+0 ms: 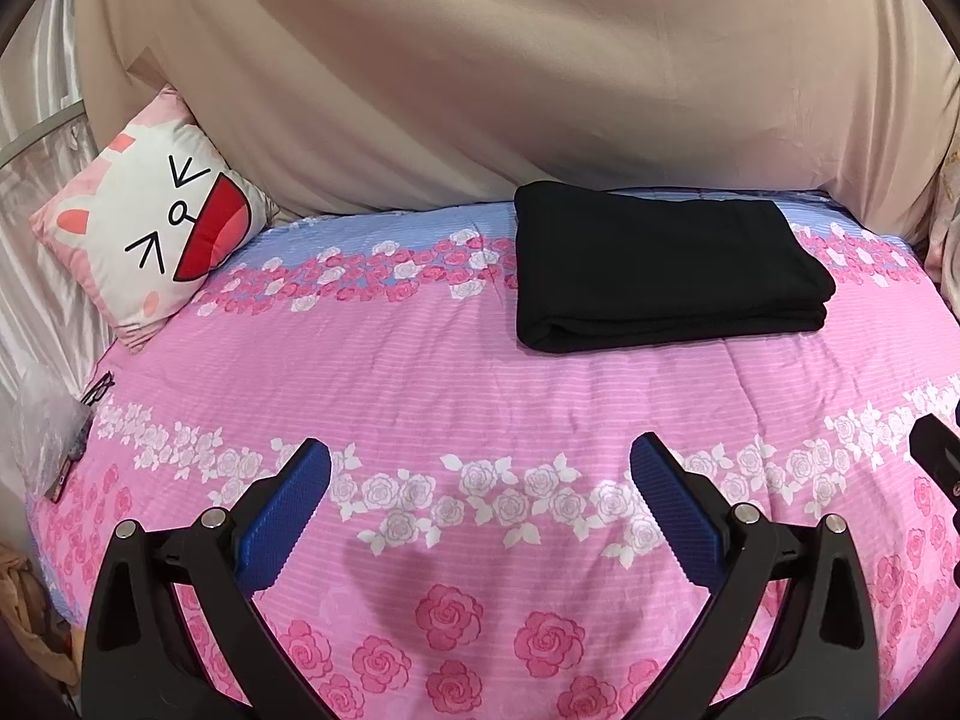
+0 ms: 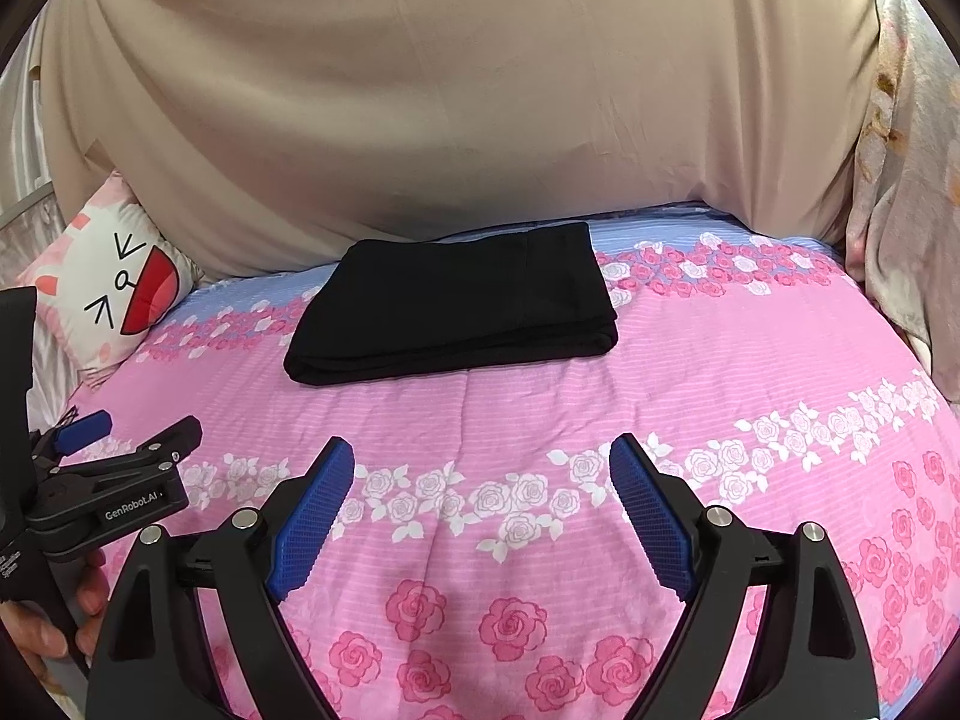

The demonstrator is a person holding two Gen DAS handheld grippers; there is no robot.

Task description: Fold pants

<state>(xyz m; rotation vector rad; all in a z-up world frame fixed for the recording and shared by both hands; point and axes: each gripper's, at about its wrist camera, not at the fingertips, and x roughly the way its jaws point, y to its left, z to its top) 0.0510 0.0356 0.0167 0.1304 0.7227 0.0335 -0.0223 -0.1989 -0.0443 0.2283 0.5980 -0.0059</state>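
I see the black pants [image 1: 666, 267] lying folded into a flat, neat rectangle on the bed [image 1: 456, 372], toward its far side, with the layered folded edge facing me. They rest where the quilt's blue band meets the pink, just in front of the beige sheet [image 1: 480, 72] draped behind the bed. Nothing touches them.

Both of my grippers hang over the near part of the bed, well apart from the pants. The left gripper [image 1: 480, 468] has its blue-padded fingers [image 1: 288, 516] spread wide with only the rose-printed quilt between them. The right gripper [image 2: 482, 468] is the same: fingers [image 2: 312, 516] spread wide, holding nothing, over the band of white roses.

From the right wrist view I can see the left gripper off at the left edge, with the person's hand [image 2: 54, 630] wrapped around its handle. In the left wrist view a dark bit of the right gripper shows at the right edge.

A cartoon cat cushion [image 1: 156, 228] leans at the far left corner of the bed, well apart from the pants. A floral curtain [image 2: 900, 192] hangs at the right.
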